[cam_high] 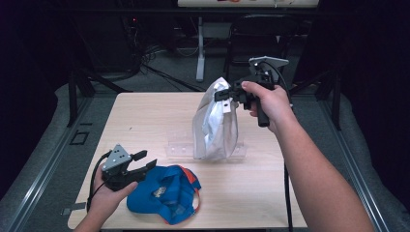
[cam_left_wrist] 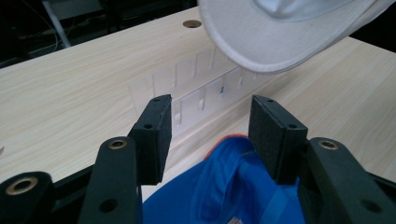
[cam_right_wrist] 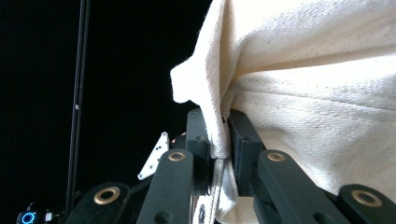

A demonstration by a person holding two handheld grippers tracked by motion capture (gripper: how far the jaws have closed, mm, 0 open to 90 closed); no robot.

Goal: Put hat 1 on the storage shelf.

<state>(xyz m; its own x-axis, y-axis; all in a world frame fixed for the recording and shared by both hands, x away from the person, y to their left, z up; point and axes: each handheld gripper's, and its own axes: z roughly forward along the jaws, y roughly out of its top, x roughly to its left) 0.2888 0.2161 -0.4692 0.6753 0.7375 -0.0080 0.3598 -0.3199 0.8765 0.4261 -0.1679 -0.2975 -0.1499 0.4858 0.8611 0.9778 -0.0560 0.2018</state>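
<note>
Hovering at the near left part of the wooden table (cam_high: 145, 121), the left gripper (cam_high: 143, 161) is released, its jaws standing wide apart with nothing pinched between them. Its tips sit just left of the blue cap (cam_high: 164, 193), over that cap's left edge; in the left gripper view the blue cap (cam_left_wrist: 233, 186) lies below and between the two spread pads (cam_left_wrist: 156, 135), apart from them. The cap, blue with orange trim, rests on the table just nearer the person than the clear plastic rack (cam_high: 181, 145), which lies flat at the table's middle. Right of the blue cap and above the rack hangs the white cap (cam_high: 215, 121), lifted off the table with its lower edge just over the rack. The right gripper (cam_high: 226, 93) is clenched on the white cap's upper edge; in the right gripper view the cream fabric (cam_right_wrist: 327, 93) is squeezed tight between both jaws.
</note>
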